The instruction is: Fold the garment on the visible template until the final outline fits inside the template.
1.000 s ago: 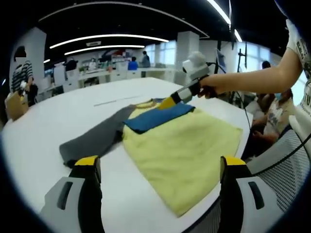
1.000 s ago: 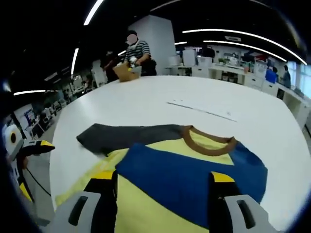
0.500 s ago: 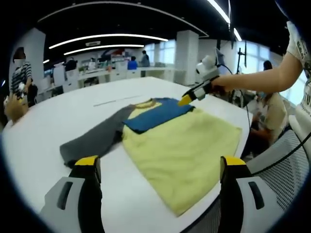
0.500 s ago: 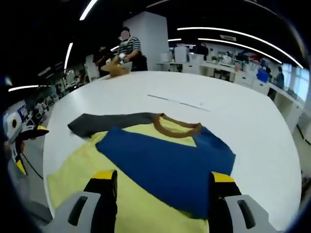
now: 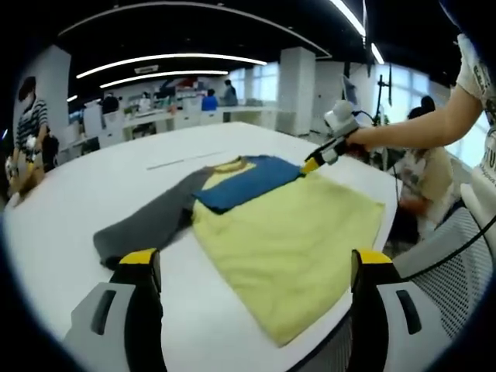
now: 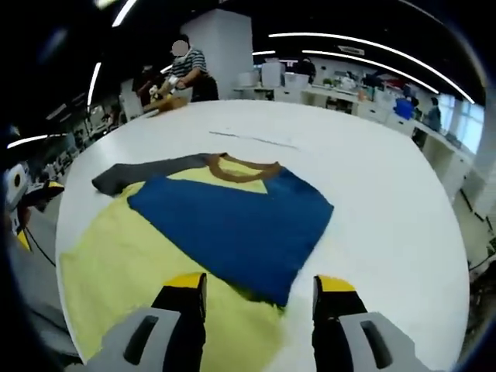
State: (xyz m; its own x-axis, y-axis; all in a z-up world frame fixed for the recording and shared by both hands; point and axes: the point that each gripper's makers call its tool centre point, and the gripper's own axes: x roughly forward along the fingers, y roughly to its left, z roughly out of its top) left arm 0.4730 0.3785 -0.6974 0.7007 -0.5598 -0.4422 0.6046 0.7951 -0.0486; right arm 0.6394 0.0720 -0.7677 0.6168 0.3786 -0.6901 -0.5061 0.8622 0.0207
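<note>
shirt (image 6: 194, 232) on table (image 6: 372, 178), just ahead of right gripper (image 6: 260, 285) | blue sleeve (image 6: 232, 221) folded in; grey sleeve (image 5: 147, 225), ahead of left gripper (image 5: 256, 263), unfolded | both grippers open, empty | template not discernible

Garment (image 6: 155, 256) lower hem hidden behind right gripper (image 6: 258, 291) jaws; template not discernible; background people blurred.

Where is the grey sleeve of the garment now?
In the left gripper view the grey sleeve lies flat on the white table, extending left from the yellow body, beside the blue sleeve.
</note>
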